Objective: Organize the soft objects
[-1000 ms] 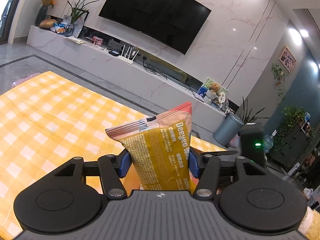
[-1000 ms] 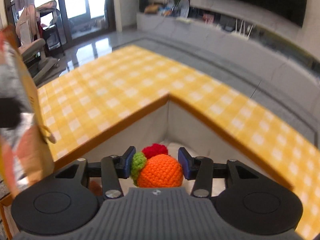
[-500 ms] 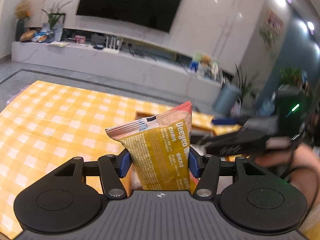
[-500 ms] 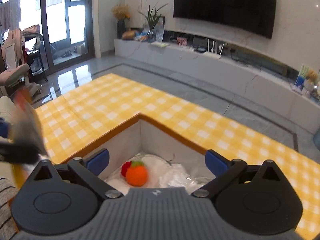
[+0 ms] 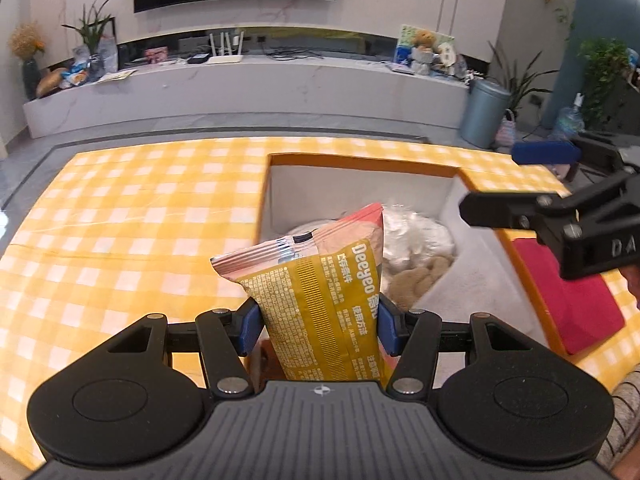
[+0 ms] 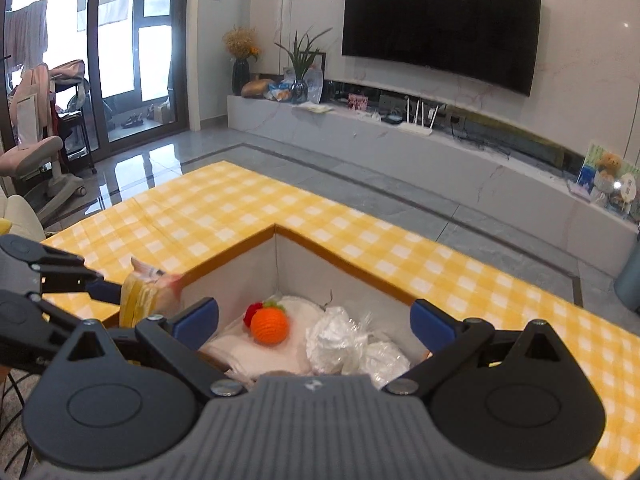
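My left gripper [image 5: 318, 328] is shut on a yellow and pink snack bag [image 5: 320, 300], held upright at the near left edge of the white-lined box [image 5: 352, 188] sunk in the yellow checked table. The bag [image 6: 140, 300] and the left gripper [image 6: 106, 294] also show in the right wrist view. My right gripper [image 6: 314, 320] is open and empty above the box [image 6: 320, 276]; it shows at the right in the left wrist view [image 5: 540, 184]. An orange crocheted fruit [image 6: 269, 325] lies in the box beside white plastic-wrapped items [image 6: 344, 344]. A beige soft item [image 5: 416, 280] lies in the box too.
The yellow checked tablecloth [image 5: 132, 216] surrounds the box. A red cloth [image 5: 568, 300] lies on the table to the right of the box. A TV wall and low marble cabinet [image 6: 400, 140] stand behind; a chair [image 6: 36, 160] is at far left.
My right gripper opened and let the orange crocheted fruit drop into the box, then rose. My left gripper swung round with the snack bag until it faces the box.
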Available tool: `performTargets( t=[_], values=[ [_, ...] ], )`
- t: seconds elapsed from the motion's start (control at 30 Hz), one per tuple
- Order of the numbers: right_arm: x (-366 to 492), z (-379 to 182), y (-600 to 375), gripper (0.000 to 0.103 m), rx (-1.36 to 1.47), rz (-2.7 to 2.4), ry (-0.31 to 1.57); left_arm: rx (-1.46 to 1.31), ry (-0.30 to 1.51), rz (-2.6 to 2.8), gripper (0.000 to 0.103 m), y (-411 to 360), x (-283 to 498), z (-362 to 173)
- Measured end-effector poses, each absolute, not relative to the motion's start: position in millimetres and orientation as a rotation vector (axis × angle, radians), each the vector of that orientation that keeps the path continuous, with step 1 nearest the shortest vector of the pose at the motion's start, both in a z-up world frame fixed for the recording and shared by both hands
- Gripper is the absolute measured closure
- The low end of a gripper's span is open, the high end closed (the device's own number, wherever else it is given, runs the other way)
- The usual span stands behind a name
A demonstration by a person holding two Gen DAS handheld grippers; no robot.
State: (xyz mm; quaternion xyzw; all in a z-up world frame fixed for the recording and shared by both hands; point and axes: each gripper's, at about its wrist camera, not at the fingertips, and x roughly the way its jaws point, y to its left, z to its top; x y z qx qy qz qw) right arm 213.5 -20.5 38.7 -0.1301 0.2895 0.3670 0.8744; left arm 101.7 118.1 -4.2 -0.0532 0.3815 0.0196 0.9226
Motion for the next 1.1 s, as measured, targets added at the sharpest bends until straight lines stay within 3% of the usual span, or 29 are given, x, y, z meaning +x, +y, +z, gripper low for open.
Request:
performTargets(
  t=[0.1, 0.17, 0.37, 0.63, 0.83, 0.97, 1.1],
  values=[
    [212.0, 32.8, -18.6, 0.003, -0.27, 0.759, 0.617, -0.136, 0.784, 0.043, 0.037, 122.2, 105.1, -5.1],
    [210.0, 30.5, -17.2, 0.003, -0.266, 0.767, 0.621, -0.151, 0.789, 0.054, 0.029, 123.6, 108.7, -6.8],
    [200.5, 31.3, -12.3, 0.003, -0.288, 0.768, 0.609, -0.086, 0.773, 0.064, 0.016, 112.9, 108.3, -4.4],
    [189.7, 51.3, -29.9, 0.003, -0.232, 0.674, 0.511, -0.036, 0.556, 0.138, 0.007, 98.5, 92.5, 28.6],
    [188.4, 64.5, -52.6, 0.003, -0.149, 0.594, 0.488, -0.081, 0.404, 0.11, 0.007, 93.8, 77.7, 43.1],
    [178.6, 69.3, -66.3, 0.003, -0.153, 0.558, 0.449, 0.023, 0.239, 0.07, 0.0, 75.5, 59.2, 51.8],
    [163.8, 70.7, -86.7, 0.003, -0.107, 0.517, 0.406, 0.034, 0.066, 0.11, 0.0, 50.1, 44.0, 56.3]
  ],
)
